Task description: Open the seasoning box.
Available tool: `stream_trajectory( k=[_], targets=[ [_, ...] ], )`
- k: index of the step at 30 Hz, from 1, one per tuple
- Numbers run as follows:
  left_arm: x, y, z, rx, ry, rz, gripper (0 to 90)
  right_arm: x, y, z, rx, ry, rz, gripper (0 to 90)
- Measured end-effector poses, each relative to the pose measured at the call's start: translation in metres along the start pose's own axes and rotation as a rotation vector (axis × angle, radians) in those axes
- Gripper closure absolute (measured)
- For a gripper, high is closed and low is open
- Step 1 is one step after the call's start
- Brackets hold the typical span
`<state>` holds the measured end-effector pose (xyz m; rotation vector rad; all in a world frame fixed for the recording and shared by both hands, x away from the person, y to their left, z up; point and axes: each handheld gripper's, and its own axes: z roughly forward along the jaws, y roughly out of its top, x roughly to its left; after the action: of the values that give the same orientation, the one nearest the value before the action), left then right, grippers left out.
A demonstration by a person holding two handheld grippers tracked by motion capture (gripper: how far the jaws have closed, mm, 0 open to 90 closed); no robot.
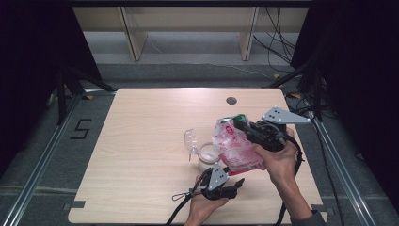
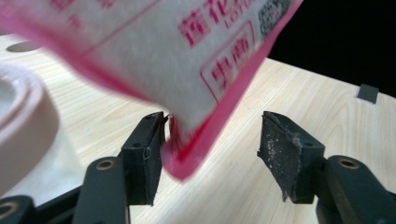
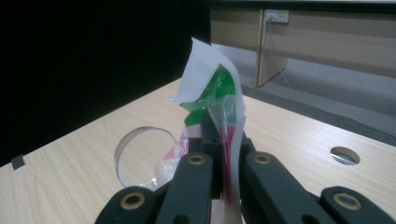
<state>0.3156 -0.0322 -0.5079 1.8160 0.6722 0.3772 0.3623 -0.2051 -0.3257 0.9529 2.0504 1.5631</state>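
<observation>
A pink and white plastic bag (image 1: pixel 234 147) with red print and a green top is held up over the table. My right gripper (image 1: pixel 244 126) is shut on its upper edge; the right gripper view has the bag's green and white top (image 3: pixel 217 100) pinched between the jaws. My left gripper (image 1: pixel 237 182) is open below the bag. In the left gripper view the bag's bottom corner (image 2: pixel 187 158) hangs between the open jaws, against the left pad (image 2: pixel 152 154). A white cup (image 1: pixel 207 155) stands just left of the bag.
A clear plastic lid or cup (image 1: pixel 190 141) lies tipped beside the white cup, its round rim (image 3: pixel 144 156) in the right gripper view. A cable hole (image 1: pixel 231 100) sits near the table's far edge. Bare wood (image 1: pixel 141 141) covers the table's left half.
</observation>
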Motion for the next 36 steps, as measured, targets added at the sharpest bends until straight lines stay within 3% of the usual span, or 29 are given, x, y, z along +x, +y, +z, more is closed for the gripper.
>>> stream_trajectory(
  k=[1,3,4,11,12,17,19,20,21,23,24,26,29,30,32,33,34,36],
  targets=[
    [0.001,0.0,-0.003,0.021,0.014,0.016,40.0,0.0,-0.001,-0.002,0.006,-0.011,0.022,90.0],
    [0.001,-0.002,-0.008,0.015,-0.002,0.009,40.2,-0.003,-0.003,-0.002,-0.008,-0.013,0.006,90.0],
    [-0.001,-0.002,-0.008,-0.014,-0.019,-0.017,39.9,-0.003,-0.004,-0.004,0.0,-0.023,0.01,90.0],
    [-0.004,-0.004,-0.017,0.005,-0.026,-0.004,37.6,-0.012,-0.015,-0.007,-0.001,-0.052,0.004,90.0],
    [-0.004,-0.004,-0.018,0.003,-0.03,0.002,37.5,-0.011,-0.018,-0.008,0.006,-0.061,0.037,90.0],
    [-0.003,-0.004,-0.027,-0.001,-0.039,-0.004,37.2,-0.019,-0.028,-0.008,0.005,-0.074,0.057,90.0],
    [-0.002,-0.004,-0.031,-0.003,-0.036,-0.008,37.0,-0.022,-0.032,-0.008,0.006,-0.069,0.055,90.0],
    [-0.001,-0.004,-0.033,-0.002,-0.035,-0.004,37.0,-0.021,-0.033,-0.007,0.003,-0.077,0.077,90.0],
    [0.0,-0.005,-0.035,0.005,-0.026,-0.007,36.9,-0.024,-0.035,-0.007,0.006,-0.074,0.051,90.0],
    [0.002,-0.006,-0.037,-0.001,-0.026,-0.015,36.5,-0.025,-0.038,-0.006,0.006,-0.083,0.061,90.0],
    [0.004,-0.006,-0.04,0.004,-0.024,-0.013,36.3,-0.023,-0.04,-0.006,0.005,-0.078,0.092,90.0],
    [0.004,-0.006,-0.043,-0.009,-0.021,-0.038,35.1,-0.027,-0.044,-0.006,-0.014,-0.077,0.092,90.0],
    [0.009,-0.006,-0.05,-0.001,-0.002,-0.032,34.1,-0.033,-0.055,-0.007,-0.028,-0.09,0.101,90.0],
    [0.01,-0.006,-0.051,-0.012,-0.005,-0.033,34.0,-0.032,-0.058,-0.009,-0.015,-0.103,0.142,90.0],
    [0.014,-0.006,-0.054,-0.008,-0.007,-0.001,33.7,-0.039,-0.062,-0.012,-0.042,-0.092,0.12,90.0],
    [0.014,-0.006,-0.055,-0.006,0.006,-0.025,33.4,-0.038,-0.062,-0.013,-0.042,-0.096,0.146,90.0],
    [0.015,-0.006,-0.057,-0.013,0.003,-0.023,33.2,-0.041,-0.062,-0.016,-0.032,-0.091,0.129,90.0],
    [0.016,-0.007,-0.06,-0.013,0.014,-0.04,32.7,-0.043,-0.066,-0.02,-0.031,-0.095,0.161,90.0]
  ],
)
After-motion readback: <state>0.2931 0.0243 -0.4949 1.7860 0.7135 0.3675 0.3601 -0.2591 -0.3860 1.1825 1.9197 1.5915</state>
